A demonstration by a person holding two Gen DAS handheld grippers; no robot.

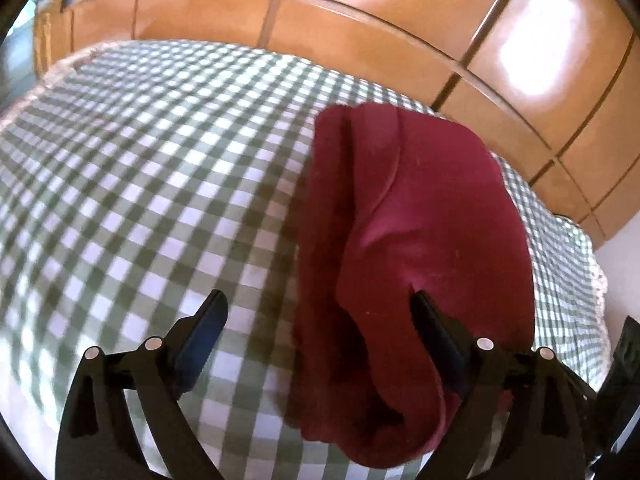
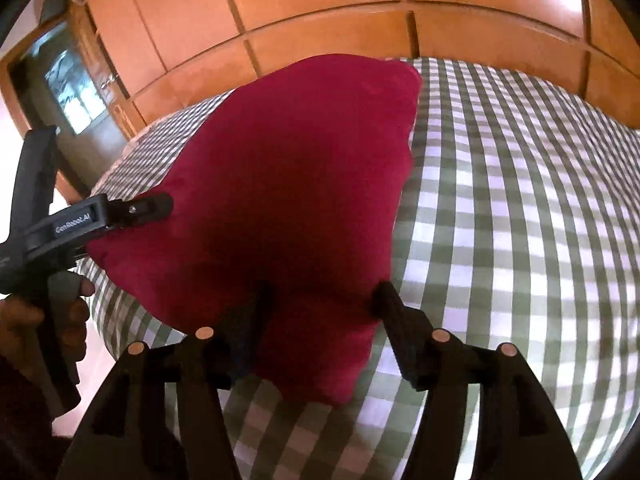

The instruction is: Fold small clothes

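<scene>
A green-checked bedspread lies before glossy wooden wardrobe doors.

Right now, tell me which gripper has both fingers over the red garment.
The right gripper: both its fingertips sit over the red garment. The left gripper has one finger over the bare checked sheet, only the other at the garment.

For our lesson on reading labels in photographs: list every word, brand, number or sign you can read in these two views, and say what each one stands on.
"GenRobot.AI": white lettering on the black body of the left claw, seen at the left edge of the right wrist view.
No other text is visible: the red garment, the green and white checked cloth and the wooden cabinet doors carry none in either view.
</scene>
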